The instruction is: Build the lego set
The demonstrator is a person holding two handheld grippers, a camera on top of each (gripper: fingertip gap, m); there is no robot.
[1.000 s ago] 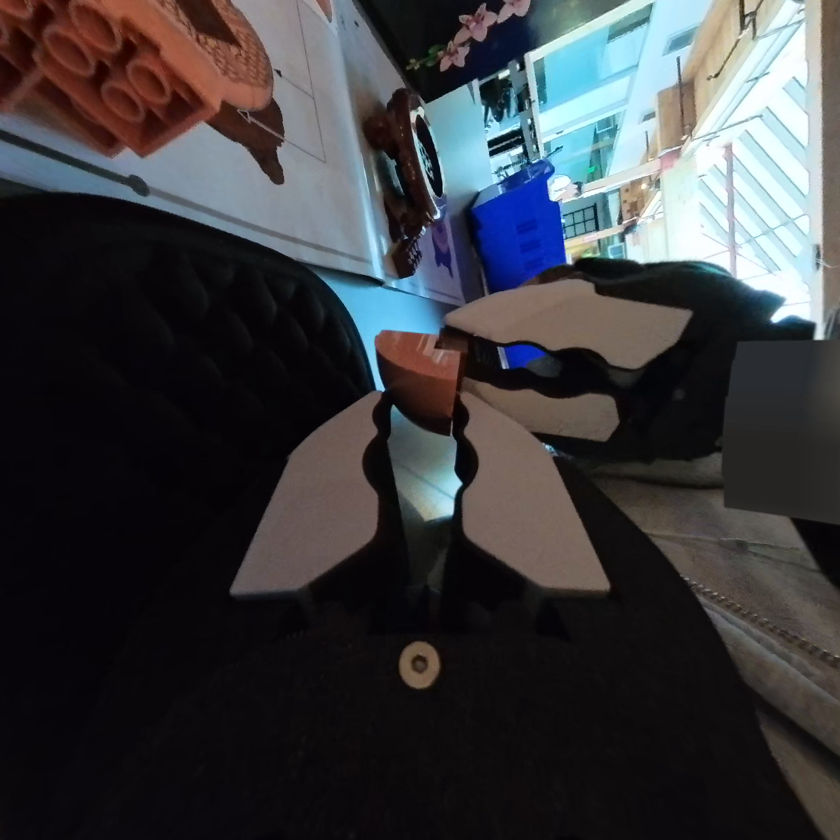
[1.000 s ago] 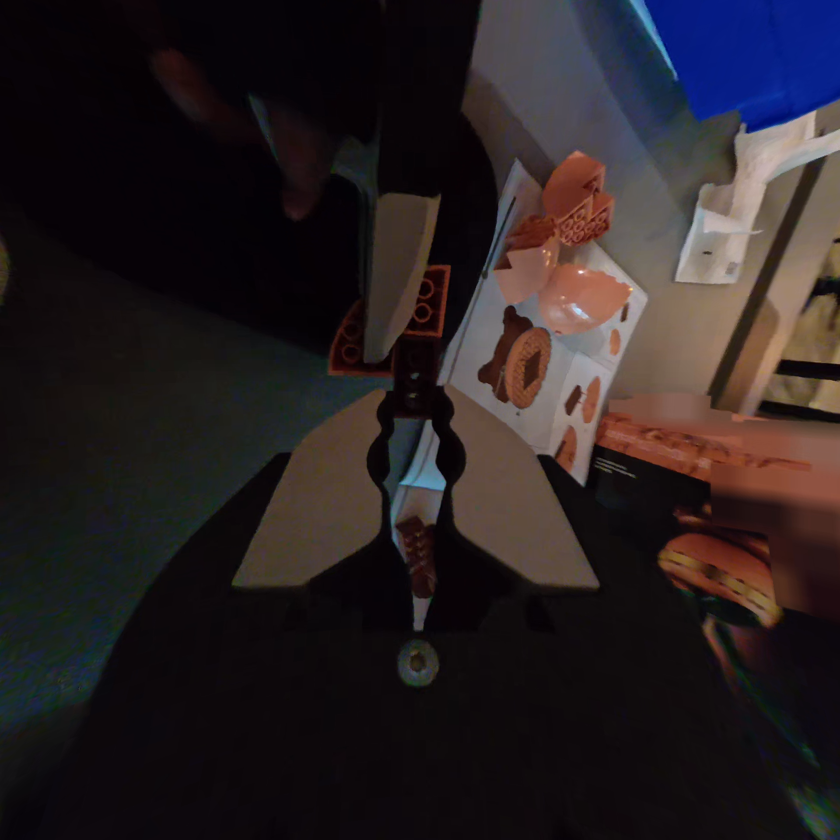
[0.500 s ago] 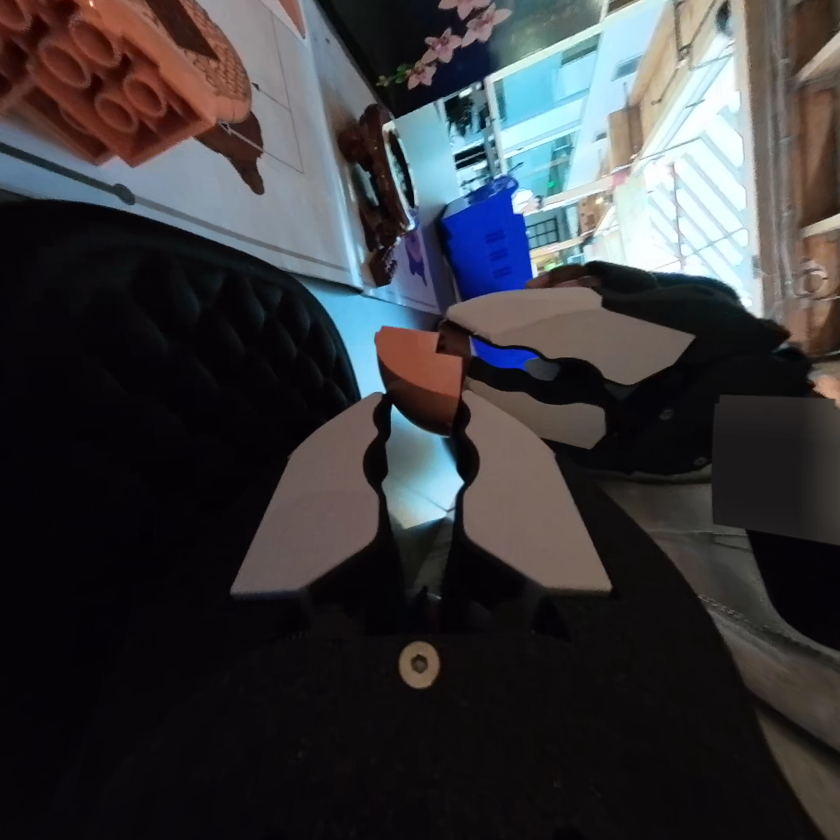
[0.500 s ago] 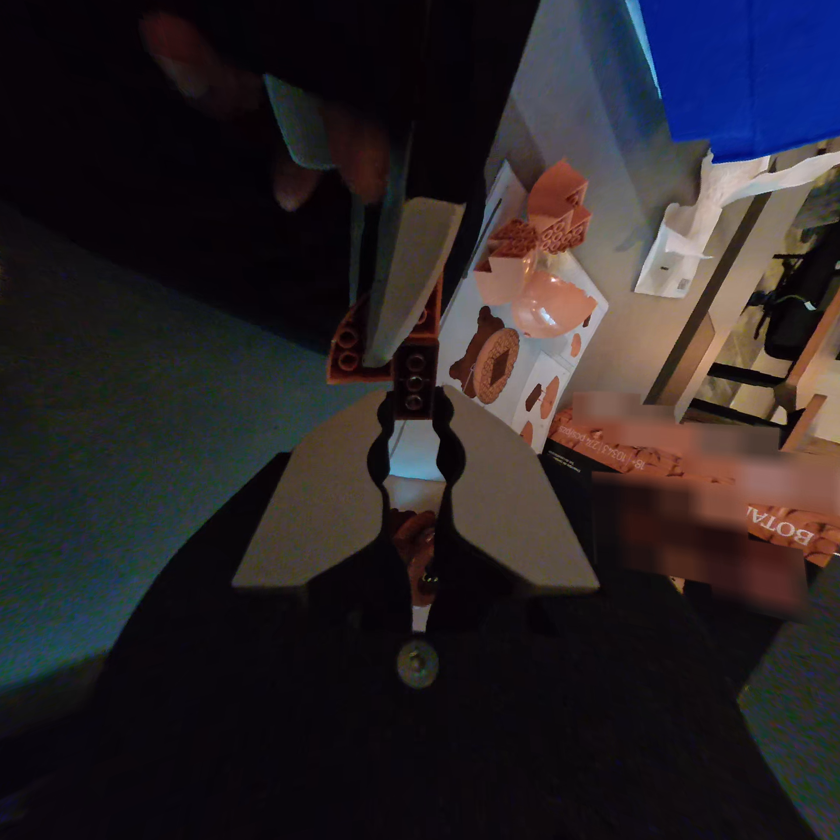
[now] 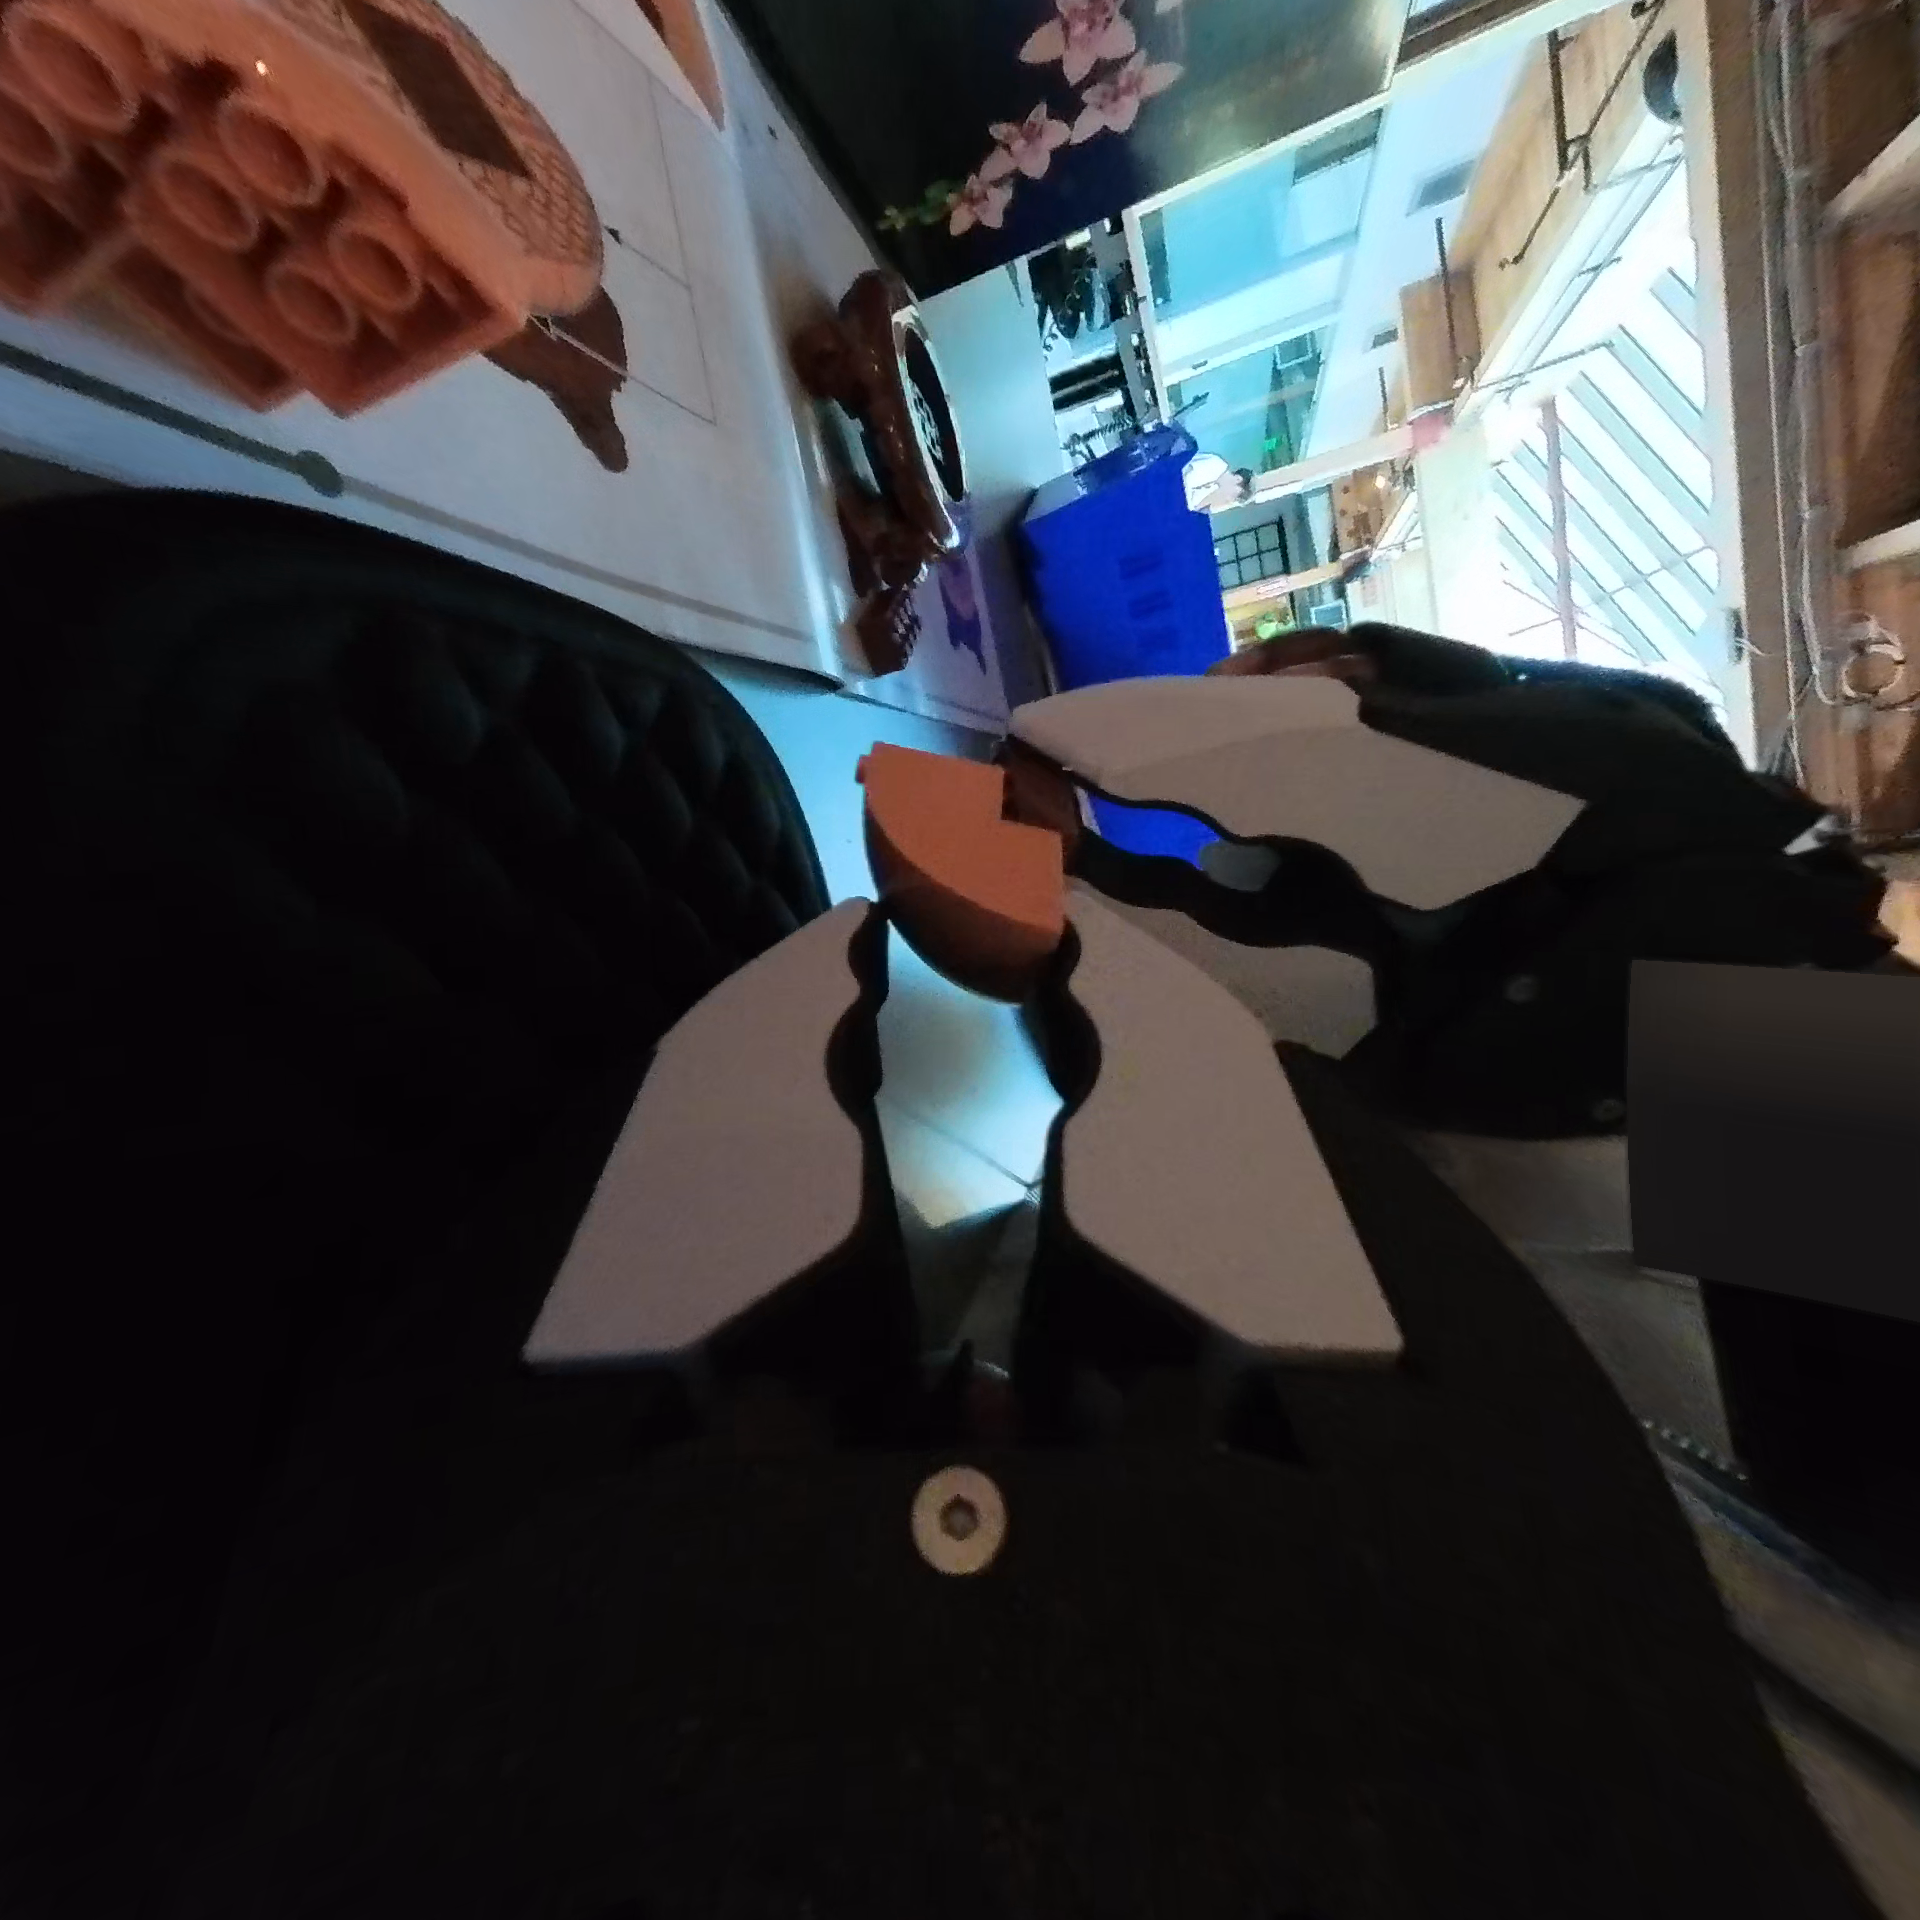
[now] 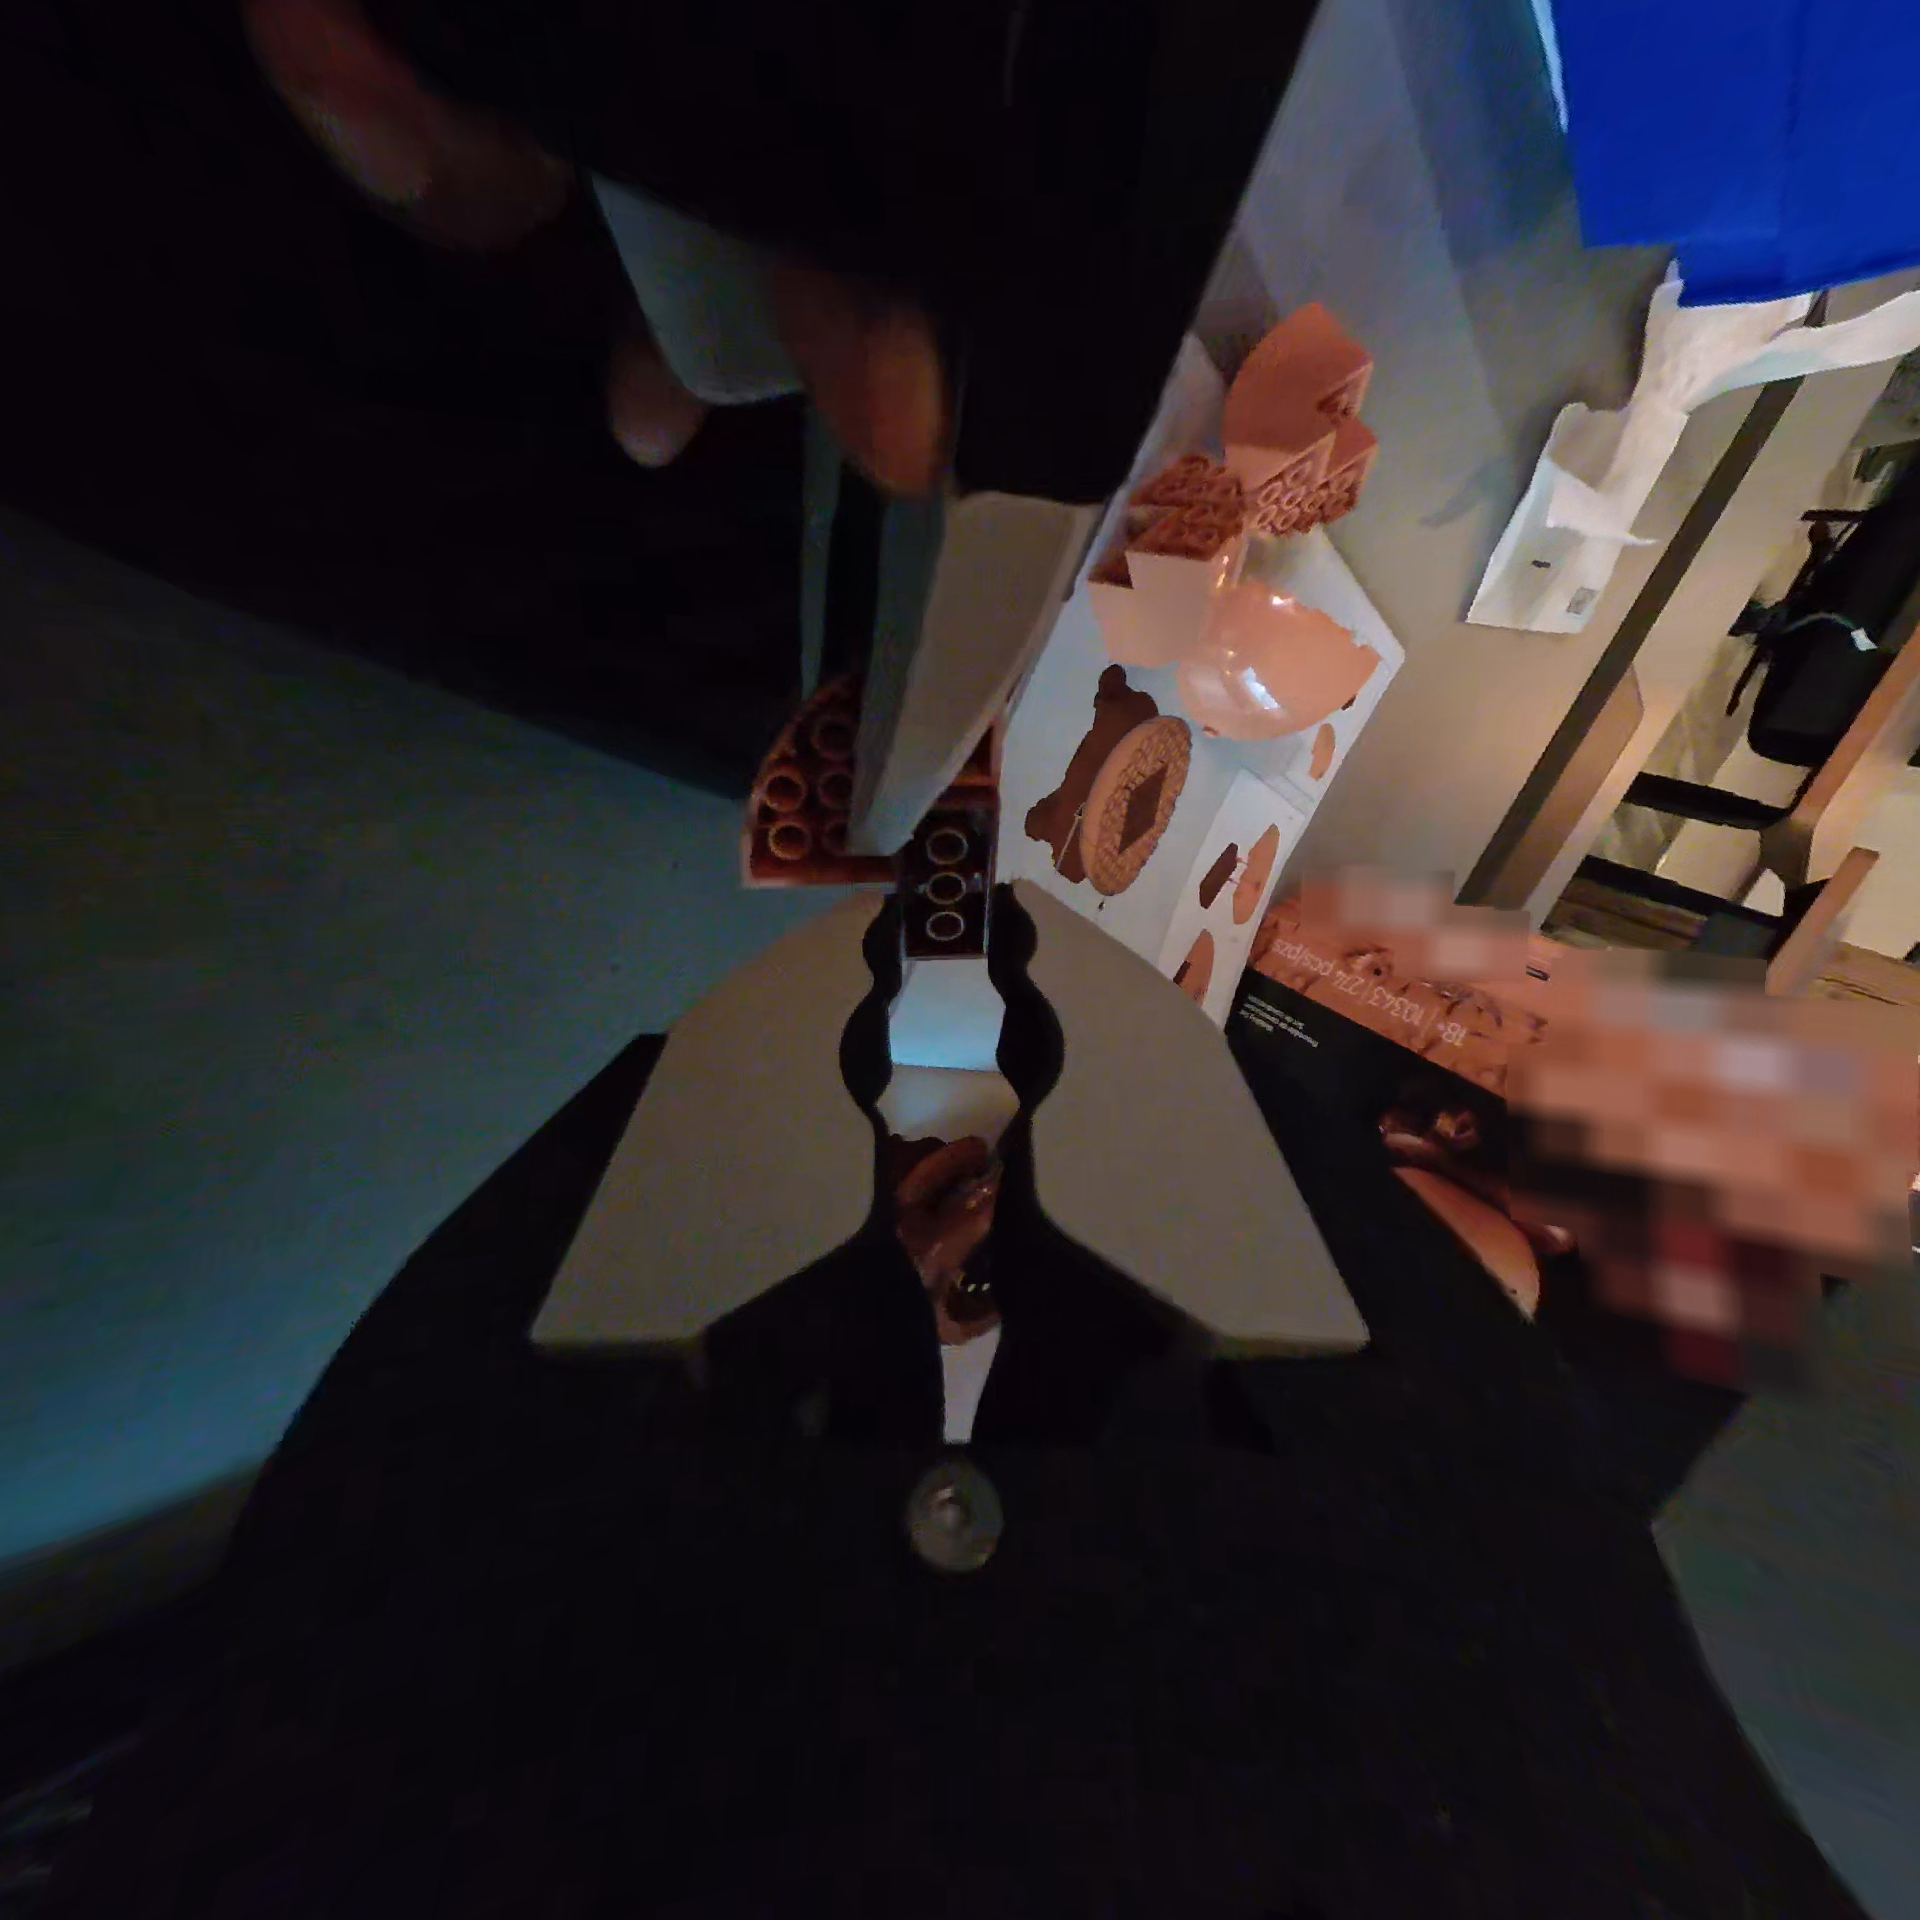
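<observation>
My left gripper point(image 5: 961, 925) is shut on an orange curved brick point(image 5: 956, 862), with its fingertips on either side of the rounded lower part. My right gripper point(image 5: 1039, 821) comes in from the right, shut on a small dark brown brick point(image 5: 1039, 800) that sits in the stepped notch of the orange brick. In the right wrist view, my right gripper point(image 6: 945, 904) pinches the dark brown brick point(image 6: 943, 894), whose three round studs show. One finger of the left gripper point(image 6: 935, 665) reaches down from above over the orange brick's tubed underside point(image 6: 800, 790). Both are held in the air.
A white instruction sheet point(image 5: 675, 312) lies on the table with loose salmon bricks point(image 5: 260, 239) and a pink dome piece point(image 6: 1268, 665) on it. A brown built model point(image 5: 883, 468), a blue bin point(image 5: 1122, 582), a printed box point(image 6: 1403, 1091) and a black quilted object point(image 5: 364, 831) are nearby. Only a small space, under 4 cm, lies between the two pairs of fingers.
Both grippers keep their bricks pressed together at the notch. The joined pair has tilted slightly and the background has shifted.
</observation>
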